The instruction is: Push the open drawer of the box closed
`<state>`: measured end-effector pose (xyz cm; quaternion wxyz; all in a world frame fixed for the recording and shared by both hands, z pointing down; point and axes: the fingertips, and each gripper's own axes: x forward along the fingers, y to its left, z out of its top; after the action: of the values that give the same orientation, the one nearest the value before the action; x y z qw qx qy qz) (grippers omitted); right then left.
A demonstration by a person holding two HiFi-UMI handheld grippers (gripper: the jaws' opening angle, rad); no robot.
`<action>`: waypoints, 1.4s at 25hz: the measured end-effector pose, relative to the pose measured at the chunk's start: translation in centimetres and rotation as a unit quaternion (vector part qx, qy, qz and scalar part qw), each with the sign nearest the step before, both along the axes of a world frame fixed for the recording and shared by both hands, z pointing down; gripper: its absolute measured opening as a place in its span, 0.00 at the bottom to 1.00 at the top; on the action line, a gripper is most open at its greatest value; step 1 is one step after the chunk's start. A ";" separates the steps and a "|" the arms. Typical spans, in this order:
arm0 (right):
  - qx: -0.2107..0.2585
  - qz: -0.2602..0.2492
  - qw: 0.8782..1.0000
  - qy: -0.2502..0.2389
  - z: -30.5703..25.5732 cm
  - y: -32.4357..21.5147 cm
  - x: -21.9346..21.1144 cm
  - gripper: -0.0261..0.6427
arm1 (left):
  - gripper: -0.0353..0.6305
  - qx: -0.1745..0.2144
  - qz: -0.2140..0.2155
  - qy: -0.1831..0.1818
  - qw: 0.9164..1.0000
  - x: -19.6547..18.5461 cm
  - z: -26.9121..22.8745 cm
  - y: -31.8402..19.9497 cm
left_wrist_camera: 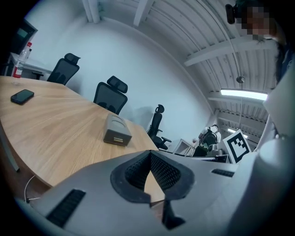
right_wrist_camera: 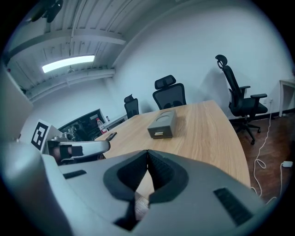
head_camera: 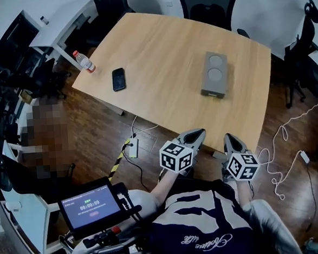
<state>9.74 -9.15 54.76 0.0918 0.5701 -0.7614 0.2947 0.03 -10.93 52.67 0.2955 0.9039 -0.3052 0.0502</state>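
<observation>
Wooden table [head_camera: 159, 53], black office chairs [head_camera: 207, 1], dark wood floor [head_camera: 94, 128], white walls [left_wrist_camera: 138, 55]

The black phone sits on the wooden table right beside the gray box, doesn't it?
Not quite. The black phone sits on the wooden table near the water bottle, far from the gray box. The head view shows it.

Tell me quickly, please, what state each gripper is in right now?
Left gripper: jaws closed, holding nothing.
Right gripper: jaws closed, holding nothing.
</observation>
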 end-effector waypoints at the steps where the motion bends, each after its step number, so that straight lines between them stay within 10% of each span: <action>1: 0.000 -0.003 1.000 -0.006 -0.3 0.1 0.1 0.04 | 0.06 0.001 -0.002 -0.002 1.000 0.2 -0.3 -0.1; 17: 0.031 -0.150 0.988 -0.015 -2.1 16.2 7.1 0.04 | 0.06 -0.008 -0.092 -0.025 0.995 10.8 0.5 18.2; 35: 0.043 -0.194 0.980 -0.032 -2.6 21.9 4.9 0.04 | 0.06 0.025 -0.113 -0.042 0.992 9.5 -1.4 25.1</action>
<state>14.68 12.79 52.17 0.0980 0.4052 -0.8720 0.2567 9.48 14.15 51.31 0.2636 0.8677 -0.4189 0.0470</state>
